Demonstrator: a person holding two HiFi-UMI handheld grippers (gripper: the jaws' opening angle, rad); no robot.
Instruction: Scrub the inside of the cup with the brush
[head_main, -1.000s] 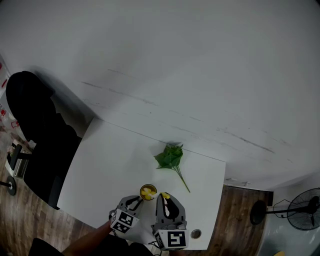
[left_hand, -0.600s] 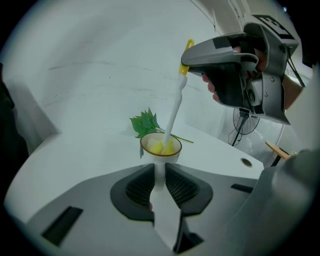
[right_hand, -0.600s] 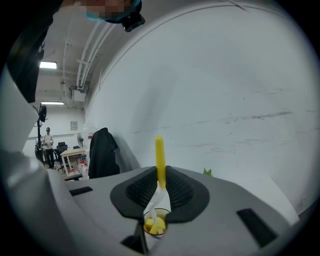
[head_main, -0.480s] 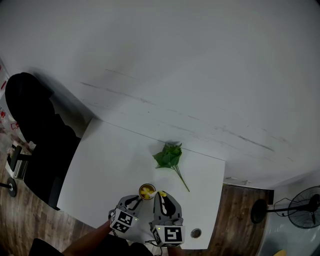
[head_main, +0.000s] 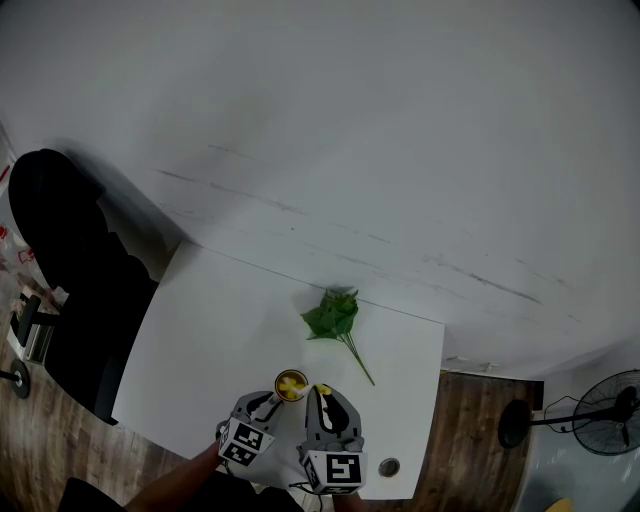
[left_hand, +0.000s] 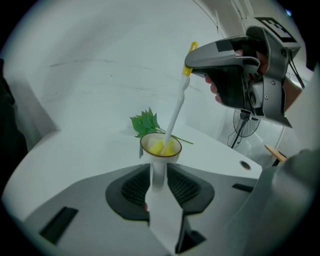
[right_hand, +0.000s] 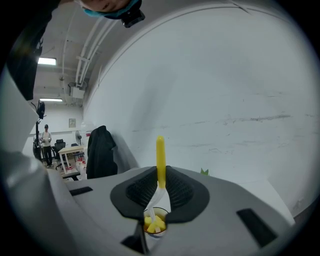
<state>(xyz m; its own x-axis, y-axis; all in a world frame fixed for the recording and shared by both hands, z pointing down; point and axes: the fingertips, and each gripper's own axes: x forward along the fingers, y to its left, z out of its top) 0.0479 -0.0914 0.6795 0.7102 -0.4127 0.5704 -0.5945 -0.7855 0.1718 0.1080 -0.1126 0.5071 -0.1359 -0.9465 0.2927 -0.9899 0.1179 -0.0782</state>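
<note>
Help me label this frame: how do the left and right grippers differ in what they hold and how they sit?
The left gripper clamps the cup by its white handle, jaws just eased slightly wider; the right gripper pinches the brush by its handle. The left sits beside the cup, while the right is raised above it, the brush slanting down with its yellow head inside. Both grip something over the white table.

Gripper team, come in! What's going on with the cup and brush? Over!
Left gripper shut on cup handle, jaws just eased open a touch. Right gripper shut on brush, yellow head down inside cup. Leafy sprig behind, clear of both.
</note>
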